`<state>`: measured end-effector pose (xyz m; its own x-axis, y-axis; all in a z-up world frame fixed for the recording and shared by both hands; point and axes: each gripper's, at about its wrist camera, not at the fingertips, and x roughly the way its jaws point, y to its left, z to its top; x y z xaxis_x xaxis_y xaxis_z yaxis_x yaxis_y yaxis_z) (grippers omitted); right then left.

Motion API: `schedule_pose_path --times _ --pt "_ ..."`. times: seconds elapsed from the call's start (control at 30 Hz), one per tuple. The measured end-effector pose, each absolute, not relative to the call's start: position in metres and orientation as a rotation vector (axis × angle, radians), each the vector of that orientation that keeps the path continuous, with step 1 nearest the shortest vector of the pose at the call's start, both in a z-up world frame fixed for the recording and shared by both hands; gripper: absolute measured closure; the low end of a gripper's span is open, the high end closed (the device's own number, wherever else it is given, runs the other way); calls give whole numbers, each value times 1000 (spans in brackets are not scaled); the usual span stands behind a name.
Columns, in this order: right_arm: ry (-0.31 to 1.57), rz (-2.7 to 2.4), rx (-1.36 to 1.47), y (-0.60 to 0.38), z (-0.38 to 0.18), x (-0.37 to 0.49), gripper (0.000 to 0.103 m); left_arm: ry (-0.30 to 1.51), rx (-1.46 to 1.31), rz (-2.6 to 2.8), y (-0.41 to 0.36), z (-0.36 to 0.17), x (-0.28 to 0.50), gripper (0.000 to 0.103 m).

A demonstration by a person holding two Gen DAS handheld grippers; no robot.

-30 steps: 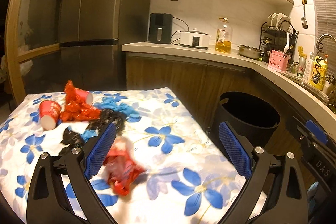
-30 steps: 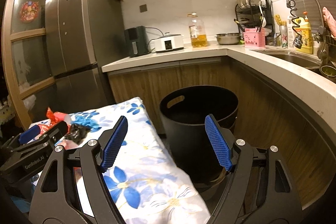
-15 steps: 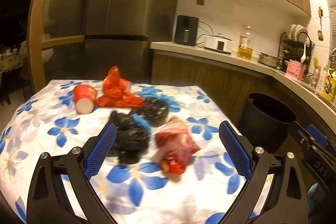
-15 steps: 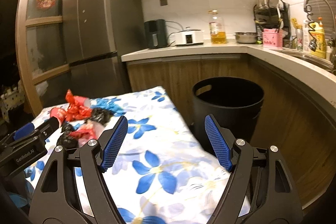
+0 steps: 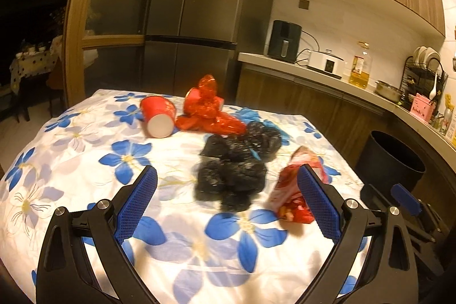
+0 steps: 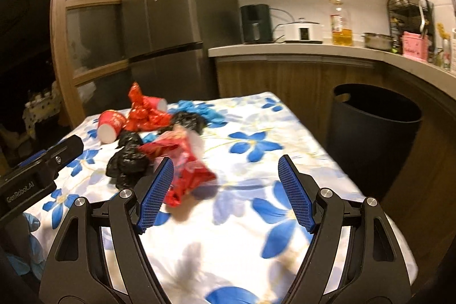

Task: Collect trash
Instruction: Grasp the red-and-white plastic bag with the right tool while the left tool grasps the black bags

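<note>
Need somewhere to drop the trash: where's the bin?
The black bin stands on the floor right of the flowered table, against the wooden counter cabinets.

White cloth [image 5: 85, 150] with blue flowers carries a red cup [image 5: 157, 116], red wrappers [image 5: 209, 113], black bags [image 5: 233, 175]; black bin [image 6: 373, 127].

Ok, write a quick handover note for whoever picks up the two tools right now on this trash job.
Left tool: open, empty, pointed at the black plastic bags.
Right tool: open, empty; the red snack wrapper lies just ahead of its left finger.
All trash is on the floral tablecloth: a red paper cup on its side, a crumpled red plastic bag with a second cup behind it, the black bags, some blue plastic, the wrapper.
The black bin stands on the floor right of the table.
Done: nothing held.
Left: grab each piece and drop it in the bin.
</note>
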<state>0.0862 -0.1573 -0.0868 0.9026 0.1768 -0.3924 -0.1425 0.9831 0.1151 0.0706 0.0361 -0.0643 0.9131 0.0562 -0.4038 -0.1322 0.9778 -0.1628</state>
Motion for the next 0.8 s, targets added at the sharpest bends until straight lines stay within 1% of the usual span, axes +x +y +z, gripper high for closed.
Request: schedule_pose_path --times 0.5,0.6,0.67,0.7,0.73,0.77,0.8 --pt "468 224 78 -118 -109 134 30 417 -221 150 66 -75 78 9" --pt "495 229 79 -115 -115 140 37 419 -213 154 67 -76 80 9" --pt "513 235 84 -115 -118 145 49 422 -208 156 65 -77 83 9" --pt "521 240 89 -115 -119 146 51 425 -206 155 65 -78 85 9" --pt "522 245 93 -116 -120 148 55 427 -201 151 63 -78 87 9" --pt "522 257 100 -117 -121 149 64 430 -197 148 62 -79 89 9" --pt "529 267 106 -117 -121 150 68 432 -192 145 60 -79 92 9"
